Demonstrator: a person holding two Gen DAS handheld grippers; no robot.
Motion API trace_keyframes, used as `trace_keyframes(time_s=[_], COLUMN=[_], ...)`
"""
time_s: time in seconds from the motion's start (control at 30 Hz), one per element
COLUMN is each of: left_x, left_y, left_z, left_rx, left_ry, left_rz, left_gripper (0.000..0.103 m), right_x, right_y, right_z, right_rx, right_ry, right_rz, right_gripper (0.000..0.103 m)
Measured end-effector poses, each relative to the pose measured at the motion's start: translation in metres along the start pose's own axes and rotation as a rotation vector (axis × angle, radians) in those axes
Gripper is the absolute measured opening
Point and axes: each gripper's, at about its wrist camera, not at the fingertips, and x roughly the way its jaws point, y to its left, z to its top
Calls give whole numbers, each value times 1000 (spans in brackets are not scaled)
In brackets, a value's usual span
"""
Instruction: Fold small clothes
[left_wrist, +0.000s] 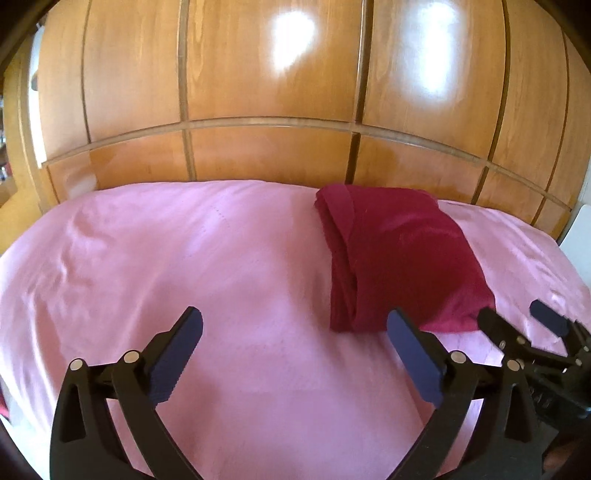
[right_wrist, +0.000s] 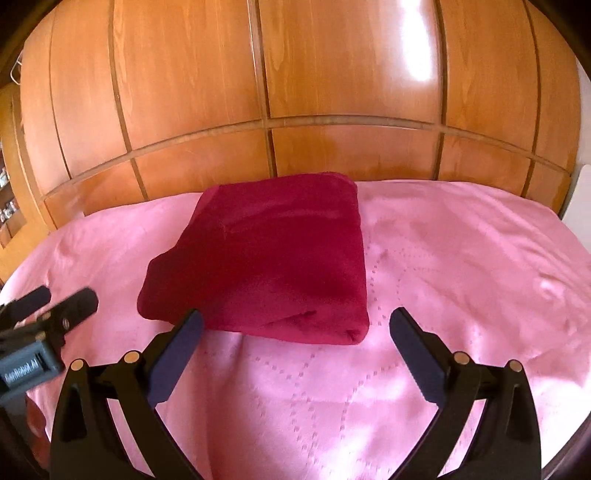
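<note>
Both grippers apart, seemingly above folded garment.

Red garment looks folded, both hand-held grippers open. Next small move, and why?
Probably pull both back rather than fold again. The red garment already lies as a compact folded block on the pink sheet, edges roughly square. The left hand-held gripper and right hand-held gripper are open, empty and just short of its near edge.
</note>
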Motion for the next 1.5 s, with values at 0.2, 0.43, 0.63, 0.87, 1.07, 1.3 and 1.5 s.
trace_keyframes(time_s=[0.2, 0.43, 0.63, 0.87, 1.07, 1.3, 1.5], left_x=[-15, -28, -41, -49, -52, -54, -54], left_y=[3, 9, 11, 11, 5, 2, 2], left_z=[-14, -19, -21, -23, -25, -25, -24], left_rx=[8, -11, -18, -25, -19, -12, -7], left_ry=[-12, -33, -62, -81, -95, -103, -102], left_rz=[5, 17, 18, 15, 25, 33, 32], left_gripper=[99, 99, 99, 99, 99, 99, 99], right_x=[-15, -28, -39, -48, -49, -48, -50], right_y=[1, 2, 9, 16, 16, 11, 10], right_z=[-5, -11, -14, -15, -15, -18, -18], right_rx=[25, 46, 31, 12, 16, 33, 35], right_ry=[-12, -15, -26, -45, -43, -33, -44], right_rz=[-44, -66, -64, -62, -63, -59, -60], right_gripper=[101, 101, 101, 101, 101, 101, 101])
